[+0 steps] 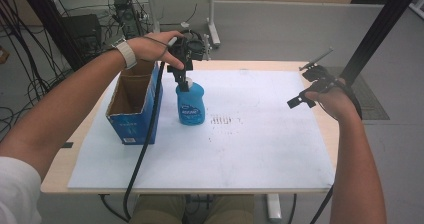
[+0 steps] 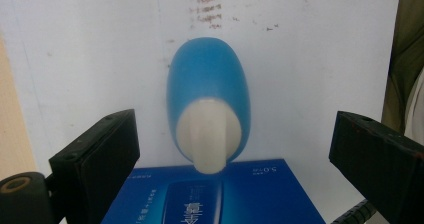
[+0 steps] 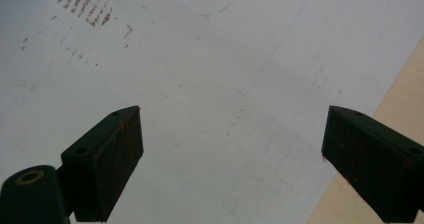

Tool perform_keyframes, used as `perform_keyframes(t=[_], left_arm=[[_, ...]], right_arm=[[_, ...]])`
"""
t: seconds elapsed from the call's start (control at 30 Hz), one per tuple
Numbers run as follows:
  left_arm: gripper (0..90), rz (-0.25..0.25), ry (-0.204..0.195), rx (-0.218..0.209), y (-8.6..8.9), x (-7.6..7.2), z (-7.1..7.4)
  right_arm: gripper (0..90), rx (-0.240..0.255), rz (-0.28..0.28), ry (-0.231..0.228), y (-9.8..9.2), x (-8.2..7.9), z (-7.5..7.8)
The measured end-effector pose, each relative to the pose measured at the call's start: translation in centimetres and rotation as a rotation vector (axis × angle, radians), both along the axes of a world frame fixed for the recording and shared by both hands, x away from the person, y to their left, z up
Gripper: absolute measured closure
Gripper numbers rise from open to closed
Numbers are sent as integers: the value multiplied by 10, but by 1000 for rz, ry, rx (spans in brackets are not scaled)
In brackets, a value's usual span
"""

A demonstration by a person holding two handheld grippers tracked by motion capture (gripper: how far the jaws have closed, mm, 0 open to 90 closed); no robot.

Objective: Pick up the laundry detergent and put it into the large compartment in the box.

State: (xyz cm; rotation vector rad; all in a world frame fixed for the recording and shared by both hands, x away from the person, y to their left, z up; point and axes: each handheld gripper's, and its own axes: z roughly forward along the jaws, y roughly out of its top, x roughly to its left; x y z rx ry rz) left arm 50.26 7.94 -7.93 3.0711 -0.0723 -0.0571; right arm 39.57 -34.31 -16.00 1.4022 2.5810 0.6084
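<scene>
A blue bottle (image 1: 191, 107) with a white cap (image 1: 184, 86) stands upright on the white sheet (image 1: 250, 134), just right of an open blue carton (image 1: 134, 109). My left gripper (image 1: 183, 78) hangs straight over the cap, pointing down. In the left gripper view its jaws stand wide apart, with the white cap (image 2: 210, 139) and blue bottle body (image 2: 207, 79) centred between them and untouched, so the left gripper (image 2: 235, 129) is open. My right gripper (image 1: 306, 86) hovers at the table's right side. The right gripper (image 3: 232, 119) is open over bare sheet, holding nothing.
A printed blue carton face (image 2: 215, 196) fills the bottom of the left gripper view, close under the bottle. Brown smudges (image 1: 225, 120) mark the sheet's middle. The wooden table edge (image 3: 400, 89) shows to the right of the right gripper. A black cable (image 1: 145, 144) trails across the carton.
</scene>
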Motion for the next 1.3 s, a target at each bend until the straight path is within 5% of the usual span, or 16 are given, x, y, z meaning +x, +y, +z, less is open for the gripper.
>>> perform_keyframes(t=[1.3], left_arm=[[60,-3,-10,10,-2,8,-17]], right_arm=[[96,-8,6,-3,4,-1,3]])
